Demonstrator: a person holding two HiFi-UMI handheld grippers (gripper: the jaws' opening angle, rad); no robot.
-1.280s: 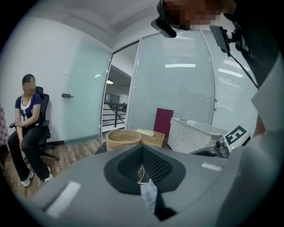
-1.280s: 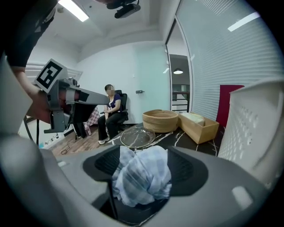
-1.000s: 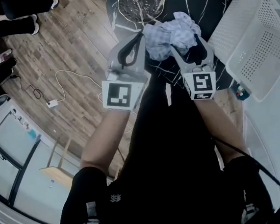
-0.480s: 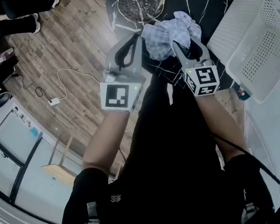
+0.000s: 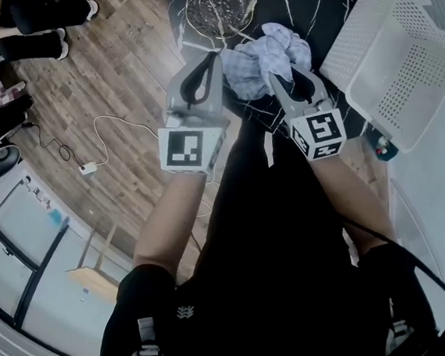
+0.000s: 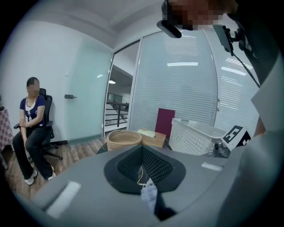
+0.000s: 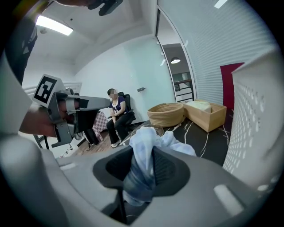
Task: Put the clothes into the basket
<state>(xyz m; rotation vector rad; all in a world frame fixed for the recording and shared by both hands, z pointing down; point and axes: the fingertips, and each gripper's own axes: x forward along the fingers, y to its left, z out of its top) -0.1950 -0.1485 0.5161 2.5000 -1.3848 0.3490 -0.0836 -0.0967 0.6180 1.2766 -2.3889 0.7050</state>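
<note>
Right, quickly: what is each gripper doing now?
Left gripper: closed on a corner of the crumpled light-blue cloth.
Right gripper: just closed further, gripping the same cloth.

Both forearms reach forward, left gripper (image 5: 211, 57) clamped on the cloth (image 5: 253, 70), right gripper (image 5: 278, 72) just closing on it.

Pale blue clothes (image 5: 262, 64); white basket (image 5: 408, 77).

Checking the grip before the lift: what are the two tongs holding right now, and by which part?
Both hold the crumpled pale blue cloth. The right tongs, which have just been closing, pinch a bunched fold. The left tongs nip a small bit at its edge.
</note>
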